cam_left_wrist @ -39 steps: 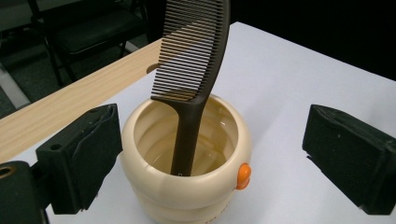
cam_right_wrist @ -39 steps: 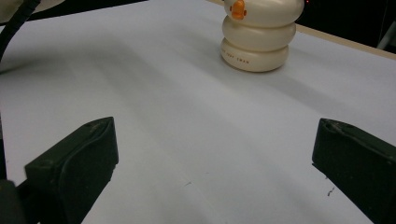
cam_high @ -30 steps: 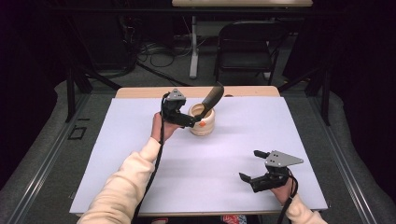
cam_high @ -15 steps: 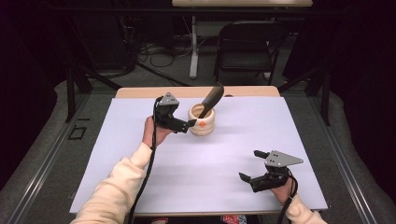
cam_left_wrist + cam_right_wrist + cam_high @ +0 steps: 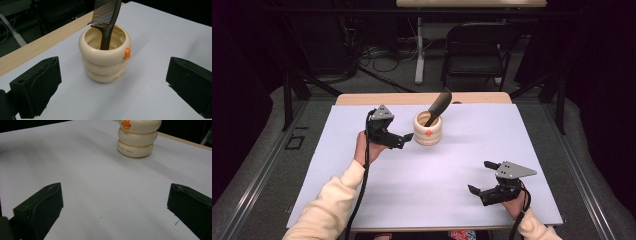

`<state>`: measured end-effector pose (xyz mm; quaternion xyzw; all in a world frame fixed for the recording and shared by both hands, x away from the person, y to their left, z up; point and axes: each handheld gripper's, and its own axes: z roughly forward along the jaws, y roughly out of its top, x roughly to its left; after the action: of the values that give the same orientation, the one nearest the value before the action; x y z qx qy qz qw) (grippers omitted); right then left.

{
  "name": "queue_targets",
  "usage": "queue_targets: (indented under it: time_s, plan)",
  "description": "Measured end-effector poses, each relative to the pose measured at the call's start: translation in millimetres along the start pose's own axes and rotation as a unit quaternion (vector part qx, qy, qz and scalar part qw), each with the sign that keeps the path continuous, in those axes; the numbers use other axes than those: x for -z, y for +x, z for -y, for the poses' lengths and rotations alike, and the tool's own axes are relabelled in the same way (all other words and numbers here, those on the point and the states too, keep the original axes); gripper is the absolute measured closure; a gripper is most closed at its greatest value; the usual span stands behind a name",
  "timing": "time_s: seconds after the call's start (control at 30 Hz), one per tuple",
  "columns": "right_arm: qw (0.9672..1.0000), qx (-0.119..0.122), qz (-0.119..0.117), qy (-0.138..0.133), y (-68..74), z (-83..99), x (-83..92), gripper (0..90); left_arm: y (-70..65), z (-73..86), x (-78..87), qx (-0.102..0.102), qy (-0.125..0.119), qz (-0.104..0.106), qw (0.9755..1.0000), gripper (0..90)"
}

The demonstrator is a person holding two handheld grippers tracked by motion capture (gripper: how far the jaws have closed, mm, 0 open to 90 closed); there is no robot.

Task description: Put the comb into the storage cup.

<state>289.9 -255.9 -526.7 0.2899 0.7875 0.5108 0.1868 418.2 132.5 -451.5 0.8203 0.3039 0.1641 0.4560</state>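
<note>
We see the left gripper (image 5: 404, 141) held just left of the cream ringed cup (image 5: 428, 129), its 2 jaws spread wide with nothing between them. In the left gripper view the cup (image 5: 105, 58) stands upright ahead of the jaws and apart from them, and a dark comb (image 5: 106, 18) leans inside it, teeth upward. Well to the right and nearer the person, the right gripper (image 5: 479, 177) sits low over the white tabletop (image 5: 452, 170), jaws also wide and empty.
</note>
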Motion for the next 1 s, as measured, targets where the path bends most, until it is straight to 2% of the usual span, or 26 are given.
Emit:
queue_targets:
  time_s: [0.57, 1.0]
  plan:
    - [1.0, -0.001, 0.0, 0.001, 0.8, 0.2, 0.3, 0.0, -6.2, 37.7, 29.7, 0.022, -0.009, -0.019, 0.9995, 0.0]
    - [1.0, -0.001, 0.001, 0.002, 0.8, 0.6, 0.4, 0.0, -13.8, 62.3, 44.9, 0.032, -0.006, -0.029, 0.999, 0.0]
